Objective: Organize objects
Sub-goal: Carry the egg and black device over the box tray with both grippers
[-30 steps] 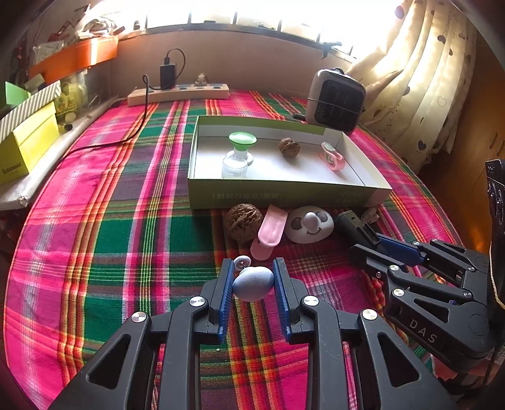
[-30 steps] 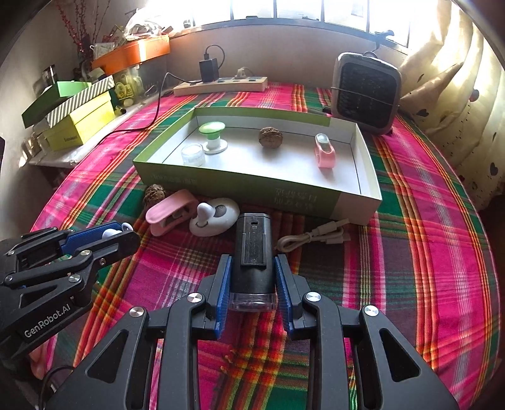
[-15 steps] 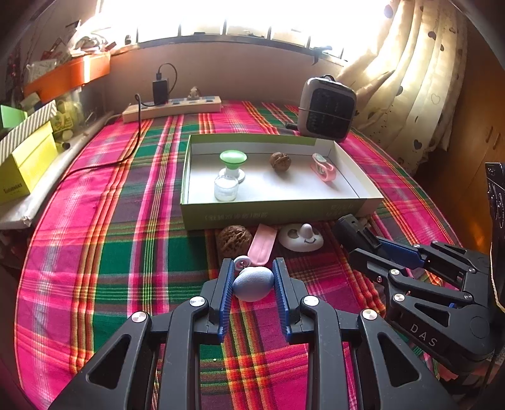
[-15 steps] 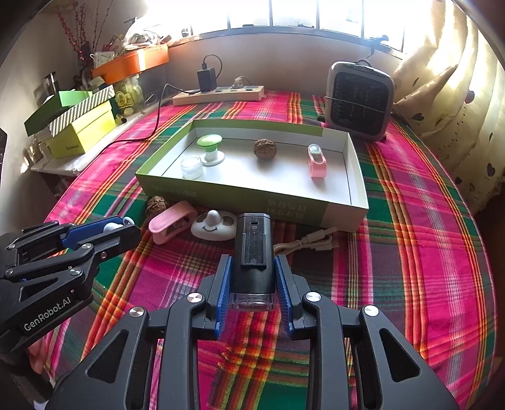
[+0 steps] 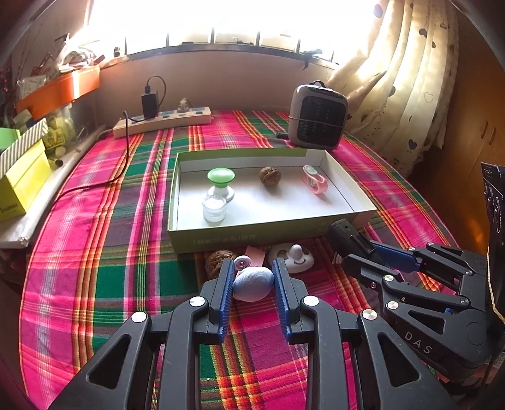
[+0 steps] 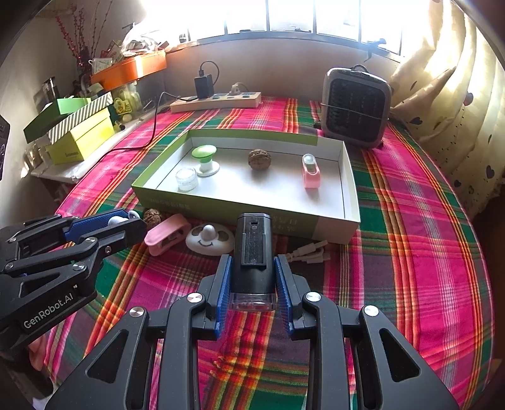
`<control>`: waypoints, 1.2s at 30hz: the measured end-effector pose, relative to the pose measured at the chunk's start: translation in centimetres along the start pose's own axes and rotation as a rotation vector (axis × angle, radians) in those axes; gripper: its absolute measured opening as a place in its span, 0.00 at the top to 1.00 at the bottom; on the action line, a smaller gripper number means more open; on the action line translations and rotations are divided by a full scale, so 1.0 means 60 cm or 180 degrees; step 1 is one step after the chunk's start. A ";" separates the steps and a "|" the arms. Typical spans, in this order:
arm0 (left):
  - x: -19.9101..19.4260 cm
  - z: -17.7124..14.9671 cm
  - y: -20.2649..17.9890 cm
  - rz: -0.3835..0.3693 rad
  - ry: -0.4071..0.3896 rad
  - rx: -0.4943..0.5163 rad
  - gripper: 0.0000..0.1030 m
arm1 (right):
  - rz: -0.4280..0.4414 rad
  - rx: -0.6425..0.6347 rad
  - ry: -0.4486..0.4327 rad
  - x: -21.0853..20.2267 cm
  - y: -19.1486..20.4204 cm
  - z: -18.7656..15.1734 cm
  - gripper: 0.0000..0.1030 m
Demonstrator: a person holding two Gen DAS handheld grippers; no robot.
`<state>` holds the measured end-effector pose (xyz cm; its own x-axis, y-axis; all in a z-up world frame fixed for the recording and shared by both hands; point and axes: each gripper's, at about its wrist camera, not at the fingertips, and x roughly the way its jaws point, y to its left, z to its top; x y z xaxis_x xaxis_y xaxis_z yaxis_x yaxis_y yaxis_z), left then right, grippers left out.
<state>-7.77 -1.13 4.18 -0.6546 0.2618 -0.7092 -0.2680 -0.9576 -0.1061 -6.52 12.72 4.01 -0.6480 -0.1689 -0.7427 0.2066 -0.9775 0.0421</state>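
Partly hidden: blue egg in left tongs, black flashlight in right tongs.

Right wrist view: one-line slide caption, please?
Right gripper clamps a black flashlight before the green tray on plaid cloth.

Bright window, spotted curtain, plaid tablecloth

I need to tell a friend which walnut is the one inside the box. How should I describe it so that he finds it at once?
Start at the shallow green box with the white inside, in the middle of the plaid tablecloth. Inside, between the green-topped piece on the left and the pink clip on the right, lies the walnut. It is the only brown, wrinkled ball in the box; the other walnut lies outside, before the front wall.
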 end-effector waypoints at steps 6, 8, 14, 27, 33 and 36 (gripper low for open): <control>0.002 0.005 -0.001 -0.0014 -0.0030 0.0015 0.78 | 0.0050 0.0010 -0.0037 0.000 -0.004 0.006 0.72; 0.004 0.008 -0.001 -0.0013 -0.0033 0.0026 0.78 | 0.0057 -0.0003 -0.0043 0.000 -0.004 0.007 0.72; 0.014 0.020 0.002 -0.0001 -0.0036 0.0057 0.78 | 0.0083 -0.0011 -0.0040 0.005 -0.009 0.019 0.72; 0.047 0.056 0.004 -0.0036 -0.0016 0.0079 0.78 | 0.0094 -0.0032 0.0010 0.036 -0.027 0.062 0.72; 0.061 0.075 0.006 -0.0029 -0.0028 0.0084 0.78 | 0.0084 -0.0040 0.0026 0.049 -0.036 0.084 0.72; 0.070 0.084 0.006 -0.0037 -0.0016 0.0096 0.78 | 0.0075 -0.0035 0.0049 0.060 -0.041 0.098 0.72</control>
<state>-14.19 0.24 4.66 -0.6549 0.2736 -0.7045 -0.2968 -0.9504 -0.0932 -13.66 13.78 5.17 -0.6314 -0.1899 -0.7518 0.2297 -0.9718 0.0525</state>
